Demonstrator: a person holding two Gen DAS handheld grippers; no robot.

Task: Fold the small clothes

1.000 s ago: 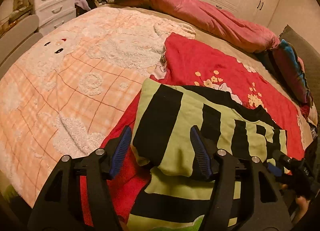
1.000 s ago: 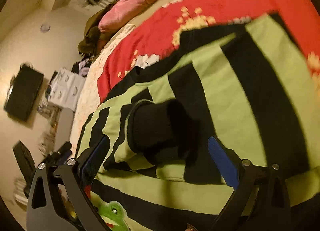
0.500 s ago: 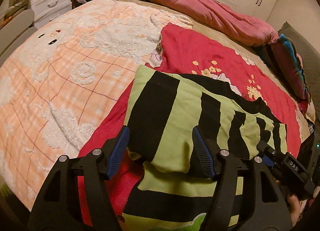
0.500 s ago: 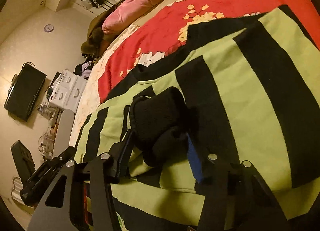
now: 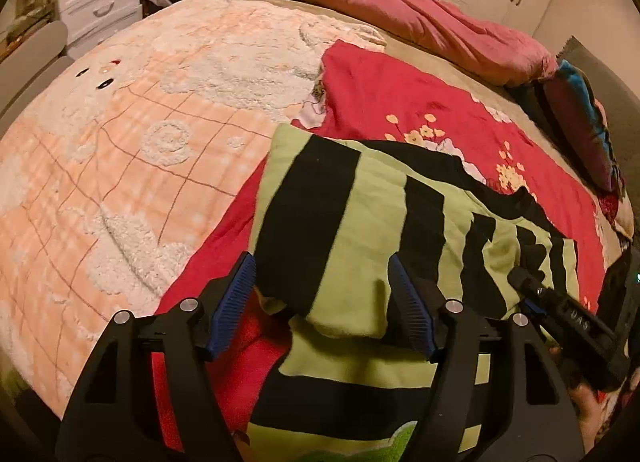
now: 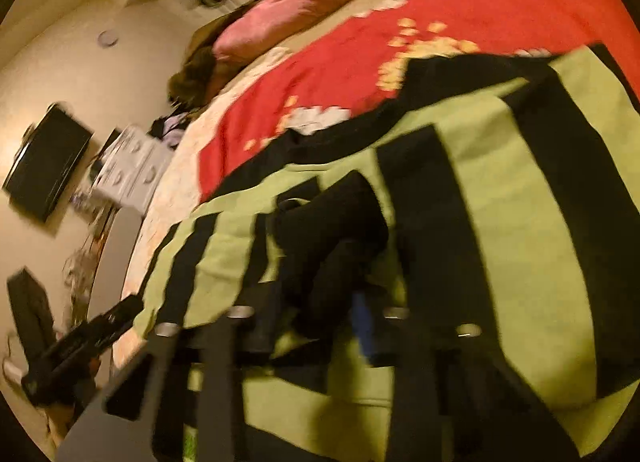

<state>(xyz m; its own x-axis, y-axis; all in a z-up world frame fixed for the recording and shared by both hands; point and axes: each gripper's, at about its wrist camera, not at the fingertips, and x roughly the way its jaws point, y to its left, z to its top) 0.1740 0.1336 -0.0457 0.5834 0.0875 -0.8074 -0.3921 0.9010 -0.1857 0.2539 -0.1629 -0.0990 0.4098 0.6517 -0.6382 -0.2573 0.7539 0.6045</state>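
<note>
1. The thing being folded is a green-and-black striped top [image 5: 360, 221]. It lies flat on the red flowered blanket [image 5: 400, 101], which is my landmark for everything here. The top covers the near part of that blanket, and its left half is already flipped over onto the body.

2. Why it's laid out like that: my guess is the blanket gives a flat surface to fold on. The peach fleece cover [image 5: 120, 141] is just left of the red blanket, and the pink duvet [image 5: 420, 21] is bunched up past its far edge, well out of the way.

3. Left gripper [image 5: 320, 302]: it hovers over the near-left corner of the folded flap, right where the top meets the blanket. The jaws sit about mid-width and have just been easing apart. The flap's corner is between the blue pads [image 5: 234, 302], but they don't seem to press on it. It looks like a let-go after laying the flap down.

4. Right gripper [image 6: 316, 314]: the right wrist view is blurry, but the jaws have just closed down narrow on the black sleeve cuff [image 6: 332, 229], which bunches up over the middle of the top. I'd say it's pinching the cuff so the sleeve can be pulled across.

5. So one side is done and the sleeve is in hand.
</note>
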